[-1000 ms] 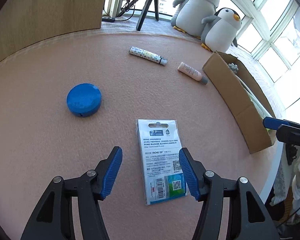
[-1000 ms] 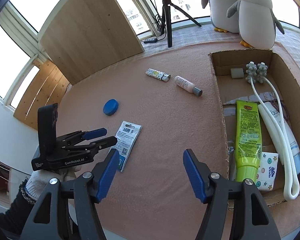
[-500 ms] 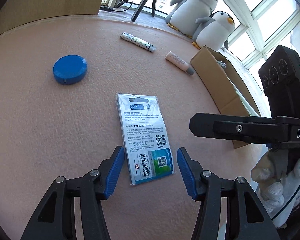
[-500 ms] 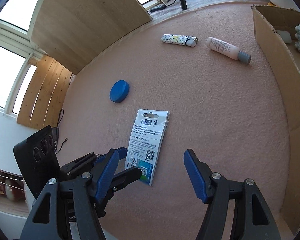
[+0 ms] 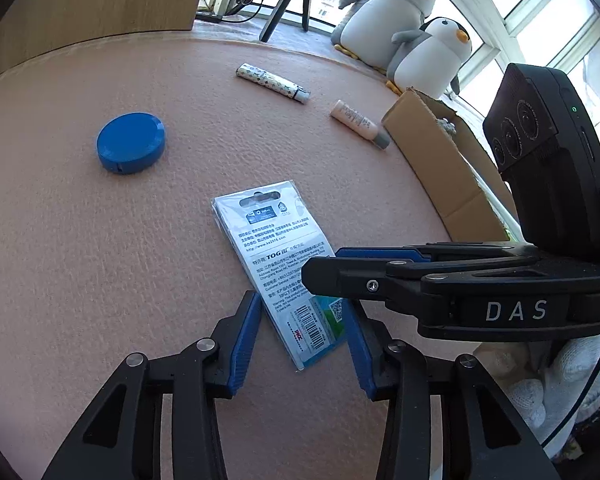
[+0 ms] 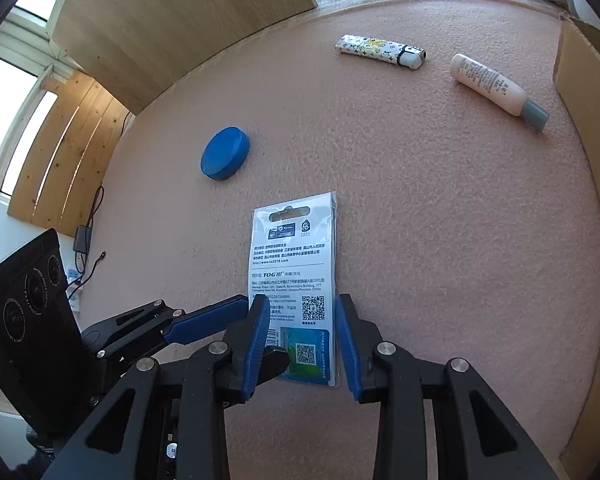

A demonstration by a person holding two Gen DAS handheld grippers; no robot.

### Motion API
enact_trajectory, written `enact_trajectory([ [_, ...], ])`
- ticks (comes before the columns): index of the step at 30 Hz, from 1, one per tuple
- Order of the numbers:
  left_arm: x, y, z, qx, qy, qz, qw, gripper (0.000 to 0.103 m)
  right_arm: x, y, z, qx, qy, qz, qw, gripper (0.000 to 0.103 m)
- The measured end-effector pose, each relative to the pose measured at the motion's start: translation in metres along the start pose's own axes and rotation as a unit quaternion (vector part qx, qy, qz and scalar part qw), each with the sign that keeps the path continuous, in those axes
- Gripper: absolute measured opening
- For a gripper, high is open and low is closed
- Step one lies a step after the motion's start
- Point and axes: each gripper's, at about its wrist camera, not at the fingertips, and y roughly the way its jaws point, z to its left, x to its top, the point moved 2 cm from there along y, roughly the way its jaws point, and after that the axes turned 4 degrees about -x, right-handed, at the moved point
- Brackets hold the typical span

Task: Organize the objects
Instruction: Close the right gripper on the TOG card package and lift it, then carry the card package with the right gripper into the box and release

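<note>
A white printed packet lies flat on the pink felt table. My left gripper is open, its blue pads flanking the packet's near end. My right gripper is open but narrowed, its pads close to both edges of the same end of the packet. Seen from the left wrist, the right gripper reaches in from the right over the packet. A blue round tin, a patterned lighter and a pale tube lie farther off.
An open cardboard box stands at the table's right edge, with two plush penguins behind it. A wooden board and a tripod stand beyond the far edge. A gloved hand holds the right gripper.
The right gripper has swung left from the box and come down over the packet's near end, narrowing a lot. The left gripper has drawn back to the same end and narrowed slightly.
</note>
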Motion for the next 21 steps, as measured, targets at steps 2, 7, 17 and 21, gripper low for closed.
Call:
enact_trajectory([
  [2, 0.0, -0.001, 0.0, 0.0, 0.0, 0.0, 1.0, 0.042, 0.0, -0.001, -0.001, 0.002, -0.001, -0.001, 1.0, 0.029],
  [7, 0.002, -0.01, -0.008, -0.003, 0.002, -0.012, 0.9999, 0.04, -0.001, -0.014, -0.004, 0.006, -0.002, -0.013, 1.0, 0.026],
  [17, 0.022, -0.024, -0.056, -0.015, 0.045, -0.04, 0.9981, 0.04, -0.002, -0.068, -0.02, 0.009, 0.004, -0.063, 0.998, 0.026],
  [21, 0.03, -0.026, -0.078, -0.024, 0.058, -0.052, 0.9967, 0.04, 0.0, -0.089, -0.024, 0.007, 0.005, -0.085, 0.996, 0.026],
])
